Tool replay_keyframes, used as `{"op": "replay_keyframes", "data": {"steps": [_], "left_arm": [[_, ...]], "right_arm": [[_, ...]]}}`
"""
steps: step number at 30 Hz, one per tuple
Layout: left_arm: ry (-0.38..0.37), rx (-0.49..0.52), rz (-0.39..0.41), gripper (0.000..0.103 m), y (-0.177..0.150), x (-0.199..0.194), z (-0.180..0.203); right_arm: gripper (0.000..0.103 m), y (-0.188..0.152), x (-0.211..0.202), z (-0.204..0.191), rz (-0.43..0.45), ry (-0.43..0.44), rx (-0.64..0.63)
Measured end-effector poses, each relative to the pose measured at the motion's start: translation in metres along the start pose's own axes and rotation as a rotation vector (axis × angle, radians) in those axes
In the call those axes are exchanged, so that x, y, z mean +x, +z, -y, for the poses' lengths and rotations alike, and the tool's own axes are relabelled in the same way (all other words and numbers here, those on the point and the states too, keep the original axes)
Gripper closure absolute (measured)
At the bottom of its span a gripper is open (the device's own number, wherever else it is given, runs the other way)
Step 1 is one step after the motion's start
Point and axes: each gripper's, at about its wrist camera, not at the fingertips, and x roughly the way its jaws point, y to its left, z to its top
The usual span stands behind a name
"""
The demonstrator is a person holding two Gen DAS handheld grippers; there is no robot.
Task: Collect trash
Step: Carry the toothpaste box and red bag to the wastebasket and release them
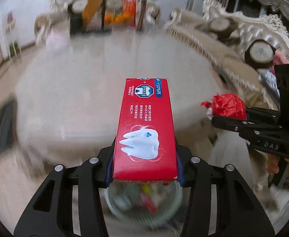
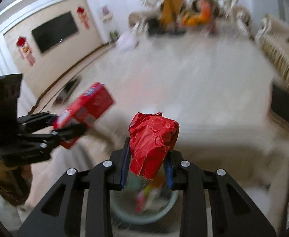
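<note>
— What's the biggest thing you can make out from where you stand?
— The pale table (image 1: 108,73); everything else I'd place off that. It is badly blurred. Beyond its far edge runs a cream sofa (image 1: 213,45), and on the wall past the table's left side hangs a dark television (image 2: 54,32).
— And nearer to us?
— Below the table's near edge sits a round bin (image 2: 144,207) with coloured scraps in it, blurred too.
— The trash itself?
— Over the table's near side, the left gripper (image 1: 144,169) is clamped on a red toothpaste box (image 1: 146,130), its pads pressed to the long sides. Just right of it, the right gripper (image 2: 147,167) is squeezed tight on a crumpled red wrapper (image 2: 153,142), above the bin.
</note>
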Motion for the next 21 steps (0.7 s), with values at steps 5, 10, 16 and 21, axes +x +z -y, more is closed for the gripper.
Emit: {"op": "replay_keyframes", "data": {"steps": [5,10,16,21], "left_arm": [[0.015,-0.091,-0.145,0.056,-0.072,0.052,-0.007],[0.033,-0.128,-0.258,0.054,-0.107,0.097,-0.016],[0.103,-0.17,-0.256,0.022,-0.106,0.099,-0.026],[0.139,-0.201,-0.231,0.021,-0.102,0.085,-0.025]], "right_arm": [[0.075,-0.045,0.075,-0.013,-0.193,-0.029,-0.008],[0.074,-0.067,0.144,-0.008,-0.334,-0.081,-0.009],[0.036,-0.075,0.164,-0.016,-0.378,-0.101,0.008],[0.031,-0.071,0.153,-0.018,-0.367,-0.135,0.038]]}}
